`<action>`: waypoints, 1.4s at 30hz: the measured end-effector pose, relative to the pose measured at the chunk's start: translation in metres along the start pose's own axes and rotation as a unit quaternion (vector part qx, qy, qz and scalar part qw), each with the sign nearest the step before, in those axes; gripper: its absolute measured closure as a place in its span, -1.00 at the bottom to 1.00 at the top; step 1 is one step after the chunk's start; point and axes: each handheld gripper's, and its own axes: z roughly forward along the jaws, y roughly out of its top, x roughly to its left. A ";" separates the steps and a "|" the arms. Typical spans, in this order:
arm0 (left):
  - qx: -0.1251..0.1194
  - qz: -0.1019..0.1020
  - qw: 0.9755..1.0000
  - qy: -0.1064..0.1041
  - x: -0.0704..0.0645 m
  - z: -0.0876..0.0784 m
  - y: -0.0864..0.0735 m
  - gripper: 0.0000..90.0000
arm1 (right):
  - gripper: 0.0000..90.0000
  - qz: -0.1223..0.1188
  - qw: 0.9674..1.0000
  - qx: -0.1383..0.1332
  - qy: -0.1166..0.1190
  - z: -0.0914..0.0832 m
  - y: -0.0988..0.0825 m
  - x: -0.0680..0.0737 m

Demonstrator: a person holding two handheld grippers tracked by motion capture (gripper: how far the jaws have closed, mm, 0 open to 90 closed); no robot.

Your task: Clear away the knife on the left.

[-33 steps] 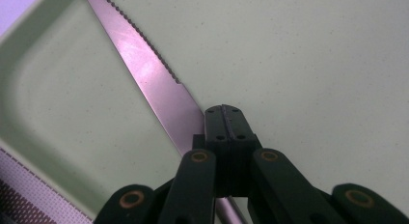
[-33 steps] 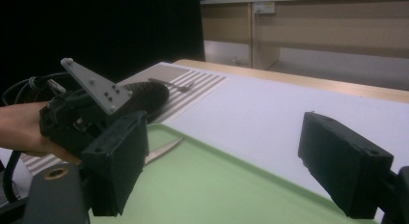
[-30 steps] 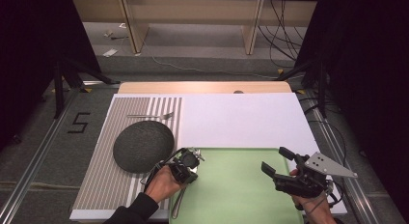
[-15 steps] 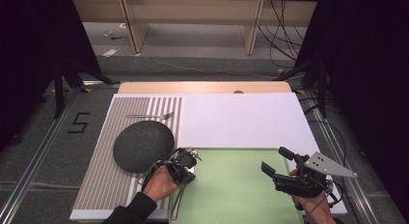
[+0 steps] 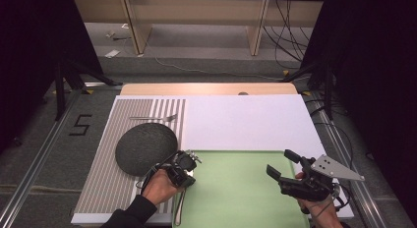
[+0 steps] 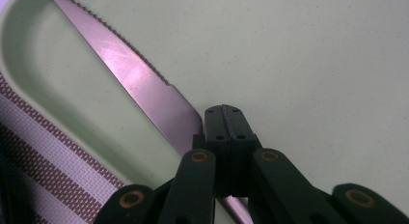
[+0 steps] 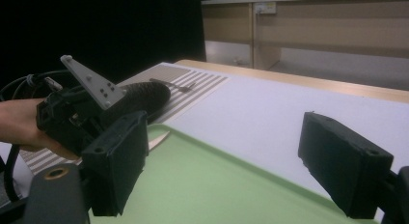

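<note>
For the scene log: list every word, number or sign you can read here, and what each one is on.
"5" – dark tape on the floor, left of the table.
Nothing else is readable: the knife, striped mat, green board and both claws carry no legible text.

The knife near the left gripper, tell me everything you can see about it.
The knife is table cutlery with a shiny metal blade, serrated along one edge and lightly scratched. It lies flat near the left edge of the green tray, beside its raised rim and next to the striped placemat. The left gripper has its jaws pressed together over the blade's lower end, which hides the handle there.
</note>
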 end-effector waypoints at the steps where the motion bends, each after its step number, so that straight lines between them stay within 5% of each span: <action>1: 0.001 0.000 1.000 0.000 0.001 0.000 0.000 0.99 | -0.58 0.000 1.000 0.000 0.000 0.000 0.000 0.000; 7: 0.003 -0.001 1.000 -0.010 0.002 -0.001 -0.001 0.90 | -0.58 0.000 1.000 0.000 0.000 0.000 0.000 0.000; 14: -0.002 -0.004 1.000 -0.030 0.002 -0.002 0.001 0.55 | -0.58 0.000 1.000 0.002 0.000 0.000 0.000 0.000; 25: -0.061 0.008 0.998 -0.034 0.000 -0.017 0.002 -0.05 | -0.58 0.000 1.000 0.001 0.001 0.001 0.000 0.000; 33: -0.131 0.011 0.990 -0.052 -0.005 -0.031 0.002 -0.38 | -0.58 -0.001 1.000 0.002 0.002 0.001 0.000 0.000; 42: -0.219 0.009 0.974 -0.049 -0.002 -0.050 -0.002 -0.48 | -0.58 0.000 1.000 0.003 0.004 0.001 0.000 0.000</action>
